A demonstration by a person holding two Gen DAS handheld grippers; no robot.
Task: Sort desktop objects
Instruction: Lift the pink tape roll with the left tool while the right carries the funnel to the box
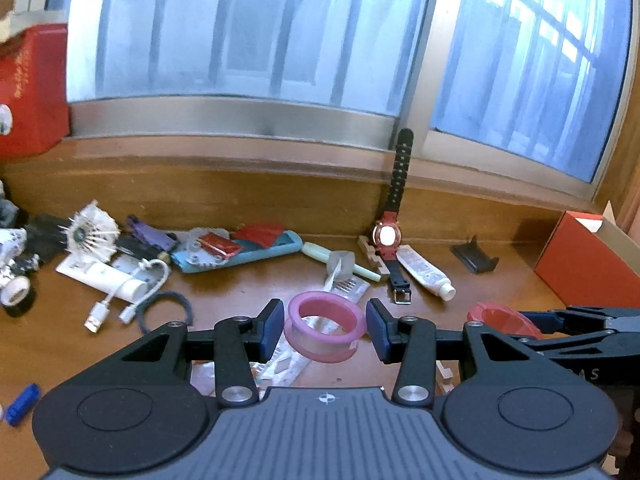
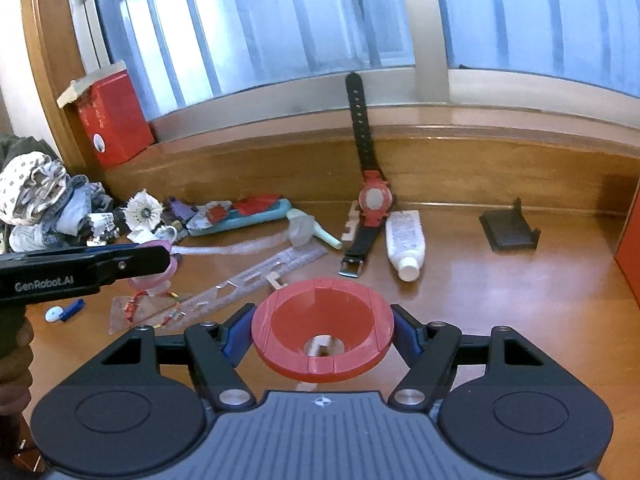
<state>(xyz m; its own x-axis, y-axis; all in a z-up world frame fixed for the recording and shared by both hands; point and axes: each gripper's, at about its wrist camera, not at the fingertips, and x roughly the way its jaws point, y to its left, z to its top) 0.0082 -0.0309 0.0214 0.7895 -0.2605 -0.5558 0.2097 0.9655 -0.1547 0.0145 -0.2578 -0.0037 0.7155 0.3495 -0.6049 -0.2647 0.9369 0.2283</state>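
- Lowest in the left wrist view, the left gripper (image 1: 325,330) holds a pink tape roll (image 1: 325,330) at mid-frame; the blue pads (image 1: 272,330) press its sides and it hangs clear of the desk (image 1: 240,296).
- Lowest in the right wrist view, the right gripper (image 2: 322,338) clamps a red funnel (image 2: 322,330) by its rim, mouth facing up toward the camera, above the desk.
- The left gripper also shows at the left edge of the right view, with the pink roll peeking past its finger.
- In the right view's centre, a red watch (image 2: 374,200) leans against the window ledge, its black strap running up.
- Just right of it lies a white tube (image 2: 405,240), cap toward the camera.
- A clear ruler (image 2: 260,280) lies left of centre.
- A black stand (image 2: 508,228) sits at the right.
- A red box (image 2: 116,120) stands on the ledge, upper left.
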